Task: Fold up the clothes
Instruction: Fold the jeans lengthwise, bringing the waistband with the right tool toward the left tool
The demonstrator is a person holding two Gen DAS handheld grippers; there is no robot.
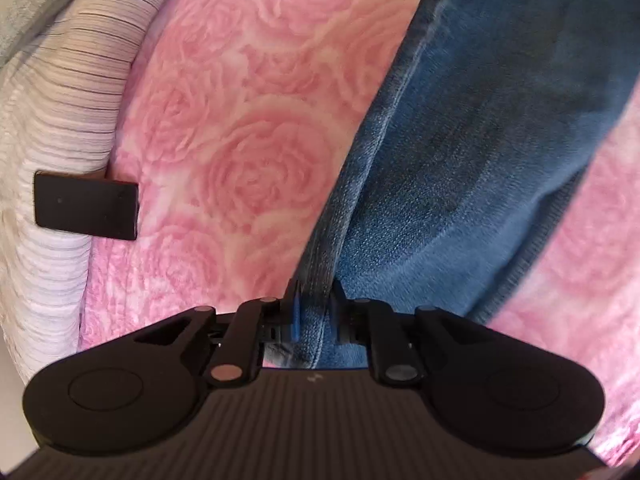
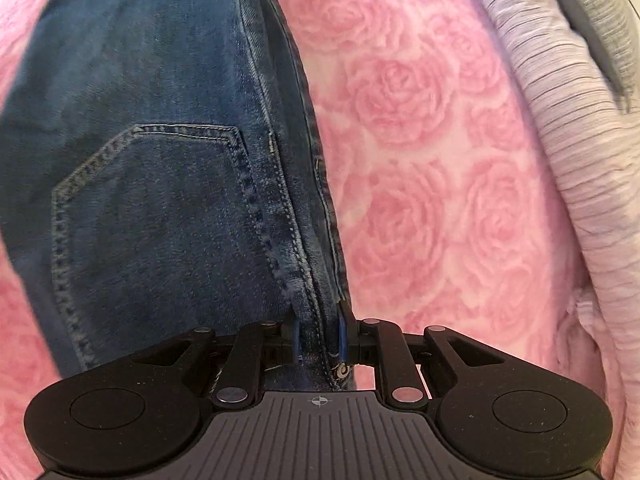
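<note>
Blue jeans [image 1: 460, 140] lie across a pink rose-patterned blanket [image 1: 240, 140]. In the left wrist view my left gripper [image 1: 317, 312] points down and is shut on a thick seamed edge of the denim, which fills the gap between its fingers. The right wrist view shows the jeans [image 2: 160, 80] with a stitched back pocket [image 2: 160, 220]. My right gripper [image 2: 319, 336] is shut on the side seam beside that pocket, near a metal rivet [image 2: 342, 372]. The cloth under both grippers is hidden by their bodies.
A white ribbed cover with thin dark stripes [image 1: 52, 120] borders the blanket on the left, with a small black rectangular object [image 1: 86, 210] at its edge. The same cover [image 2: 580, 140] runs along the blanket [image 2: 420, 180] on the right, grey fabric [image 2: 600, 20] beyond it.
</note>
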